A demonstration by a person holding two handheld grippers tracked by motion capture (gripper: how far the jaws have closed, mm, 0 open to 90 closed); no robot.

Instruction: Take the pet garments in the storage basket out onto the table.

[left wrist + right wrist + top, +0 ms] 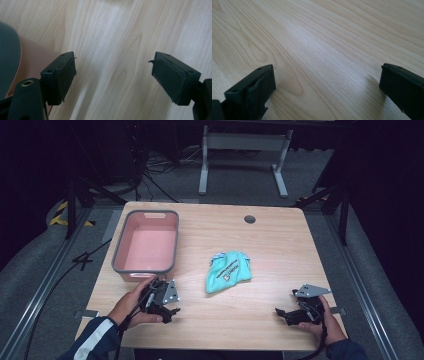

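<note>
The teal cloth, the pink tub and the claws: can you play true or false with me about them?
1. The teal cloth lies inside the pink tub. False: it lies on the table, right of the tub.
2. The left claw is open with nothing in it. True.
3. The right claw grips the cloth. False: it is open, apart from the cloth.
4. The tub holds nothing. True.
</note>
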